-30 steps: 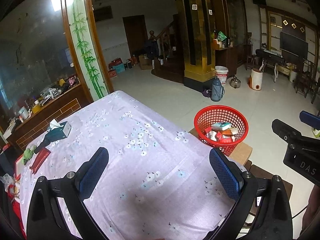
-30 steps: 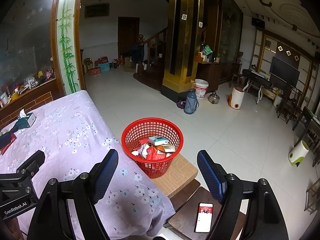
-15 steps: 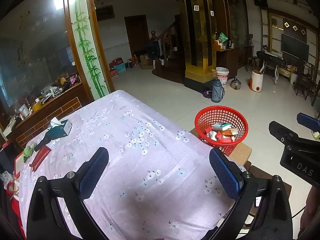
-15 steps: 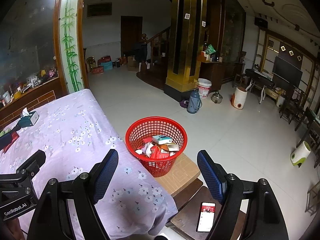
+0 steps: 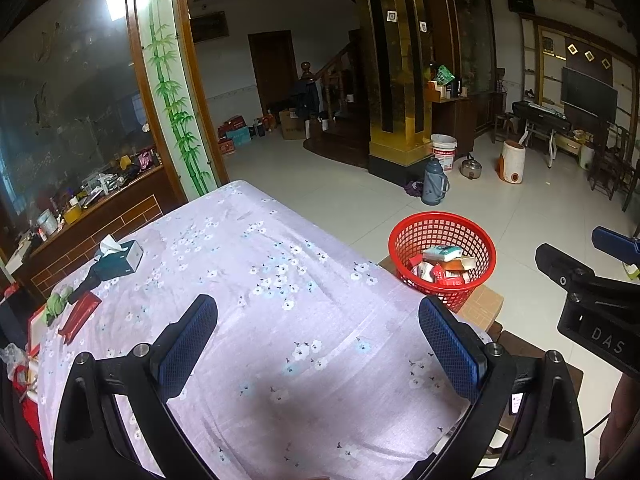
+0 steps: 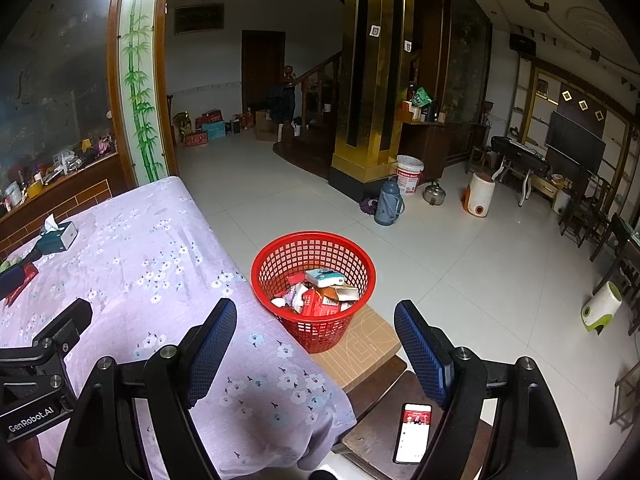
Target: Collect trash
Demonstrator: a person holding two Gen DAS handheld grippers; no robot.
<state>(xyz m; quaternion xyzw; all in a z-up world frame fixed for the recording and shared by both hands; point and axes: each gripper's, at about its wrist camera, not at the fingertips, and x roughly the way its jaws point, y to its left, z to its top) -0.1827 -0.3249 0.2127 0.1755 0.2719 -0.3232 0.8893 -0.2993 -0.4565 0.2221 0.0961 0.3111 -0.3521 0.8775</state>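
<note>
Table (image 5: pixel 256 248) w/ lilac floral cloth fills most of left wrist view, top mostly bare. Left gripper (image 5: pixel 318 344) hangs over its near part, jaws spread wide, nothing betw the blue pads. Right gripper (image 6: pixel 316 350) sits off the table's right edge, jaws also spread, empty, over the cardboard box (image 6: pixel 360 344). Red basket (image 6: pixel 314 288) stands on that box just beside the table edge, holding trash (image 6: pixel 320 292): cartons, wrappers, a white-teal pack on top. Far left of table: teal tissue box (image 5: pixel 120 260), red flat item (image 5: pixel 78 316), green lump (image 5: pixel 56 304), prob crumpled, too small to tell. Phone (image 6: pixel 414 432), screen lit, on dark stool below right gripper.
</note>
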